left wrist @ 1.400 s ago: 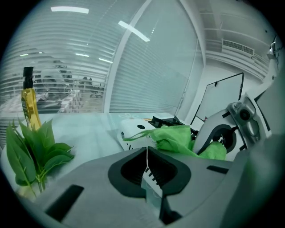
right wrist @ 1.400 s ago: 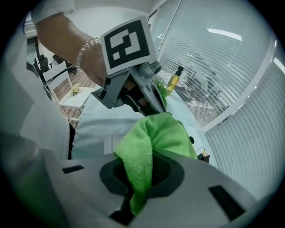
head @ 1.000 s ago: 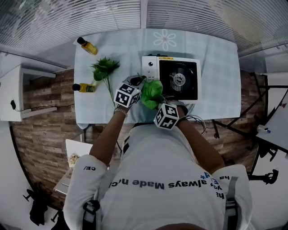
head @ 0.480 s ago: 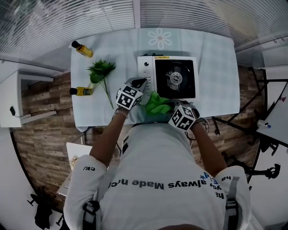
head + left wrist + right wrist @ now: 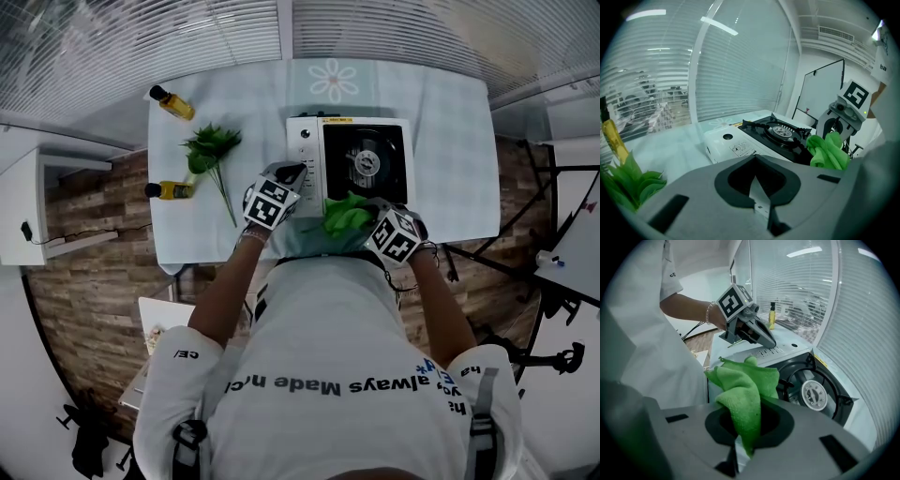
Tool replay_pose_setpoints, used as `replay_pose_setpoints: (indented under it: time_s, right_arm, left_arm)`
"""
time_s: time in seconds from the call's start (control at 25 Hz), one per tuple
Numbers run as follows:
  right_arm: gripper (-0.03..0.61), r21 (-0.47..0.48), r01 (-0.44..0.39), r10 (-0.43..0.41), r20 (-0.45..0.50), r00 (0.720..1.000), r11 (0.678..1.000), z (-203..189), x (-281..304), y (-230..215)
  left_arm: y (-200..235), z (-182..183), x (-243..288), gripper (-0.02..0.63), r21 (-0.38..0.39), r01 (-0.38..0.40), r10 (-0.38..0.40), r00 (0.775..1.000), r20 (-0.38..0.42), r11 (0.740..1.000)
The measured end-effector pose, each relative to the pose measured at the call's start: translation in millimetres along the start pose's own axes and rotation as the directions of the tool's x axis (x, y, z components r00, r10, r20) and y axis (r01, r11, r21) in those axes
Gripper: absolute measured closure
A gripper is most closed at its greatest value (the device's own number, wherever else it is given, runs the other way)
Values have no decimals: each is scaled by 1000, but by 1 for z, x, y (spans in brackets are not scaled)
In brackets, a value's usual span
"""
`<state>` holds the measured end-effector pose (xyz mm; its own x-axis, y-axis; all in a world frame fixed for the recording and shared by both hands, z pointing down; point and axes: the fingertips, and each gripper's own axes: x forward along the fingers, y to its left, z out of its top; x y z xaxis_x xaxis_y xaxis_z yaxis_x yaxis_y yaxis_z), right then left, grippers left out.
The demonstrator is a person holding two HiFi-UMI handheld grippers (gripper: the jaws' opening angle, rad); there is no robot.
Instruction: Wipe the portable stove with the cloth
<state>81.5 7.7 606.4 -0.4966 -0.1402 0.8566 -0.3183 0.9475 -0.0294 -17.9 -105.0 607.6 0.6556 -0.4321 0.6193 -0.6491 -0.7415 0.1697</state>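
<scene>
Right gripper (image 5: 740, 452) clamps the green cloth (image 5: 746, 394) at the stove's (image 5: 307, 142) near edge; left gripper (image 5: 761, 207), jaws pressed together and empty, sits beside its knob panel.

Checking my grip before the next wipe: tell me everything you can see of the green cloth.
The cloth is bright green, with a fuzzy, microfibre-like pile, crumpled into a loose bunch. The right gripper has its tongs shut on one end; the rest stands up ahead of them in folds. It sits at the near edge of the portable stove. Whether it presses on the stove I cannot tell.
</scene>
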Motion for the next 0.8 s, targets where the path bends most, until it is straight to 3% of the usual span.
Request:
replay_pose_setpoints:
  time_s: [0.52, 0.8]
  right_arm:
    - [555, 70, 1, 3, -55, 998, 998, -36, -18, -19]
    - [555, 156, 11, 1, -74, 997, 988, -66, -32, -32]
  left_arm:
    - [1, -1, 0, 601, 18, -4, 4, 999, -33, 1000]
    - [0, -1, 1, 601, 13, -2, 2, 999, -37, 1000]
